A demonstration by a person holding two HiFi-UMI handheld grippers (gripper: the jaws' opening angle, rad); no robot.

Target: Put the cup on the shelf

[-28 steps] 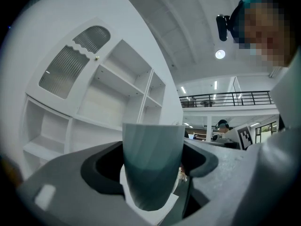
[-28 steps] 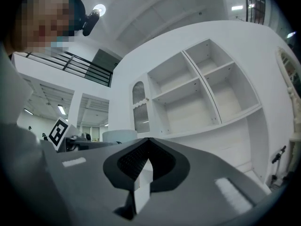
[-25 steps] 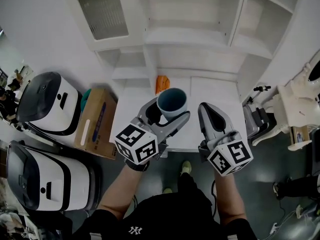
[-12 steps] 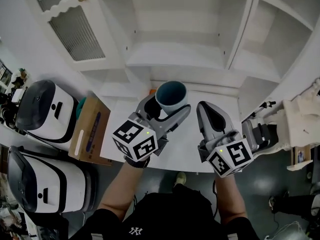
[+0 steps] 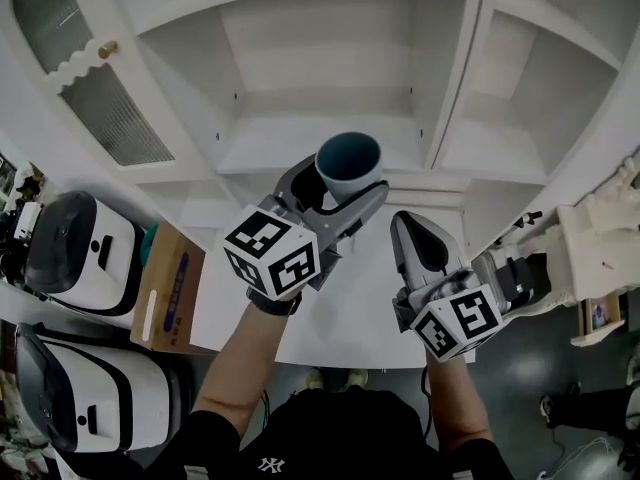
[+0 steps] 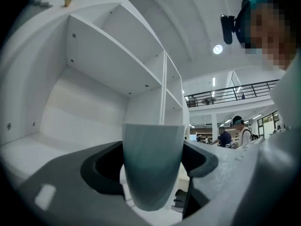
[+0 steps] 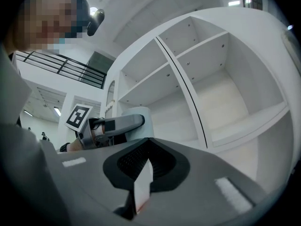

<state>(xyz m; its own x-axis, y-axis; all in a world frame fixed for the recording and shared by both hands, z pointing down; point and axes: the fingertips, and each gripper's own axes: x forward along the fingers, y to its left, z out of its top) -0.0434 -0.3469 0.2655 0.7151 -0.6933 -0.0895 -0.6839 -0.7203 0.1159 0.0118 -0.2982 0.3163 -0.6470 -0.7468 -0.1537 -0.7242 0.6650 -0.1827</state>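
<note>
The cup (image 5: 348,165) is pale outside and teal inside. It stands upright, and my left gripper (image 5: 344,196) is shut on its sides, holding it in the air in front of the white shelf unit (image 5: 300,136), level with the middle compartment's lower board. In the left gripper view the cup (image 6: 153,164) fills the gap between the jaws, and the empty shelf compartment (image 6: 89,102) lies beyond it. My right gripper (image 5: 408,226) hangs shut and empty to the cup's right. From the right gripper view the cup (image 7: 140,117) shows in the left gripper's grasp.
A white table (image 5: 350,313) lies below the grippers. Two white appliances (image 5: 70,248) and a cardboard box (image 5: 160,286) stand at the left. The shelf's glazed door (image 5: 105,118) stands open at the left. White ornate furniture (image 5: 590,253) stands at the right.
Both grippers have risen from over the table toward the shelf, the left one carrying the cup higher. The head view has tilted up, so more of the shelf shows.
</note>
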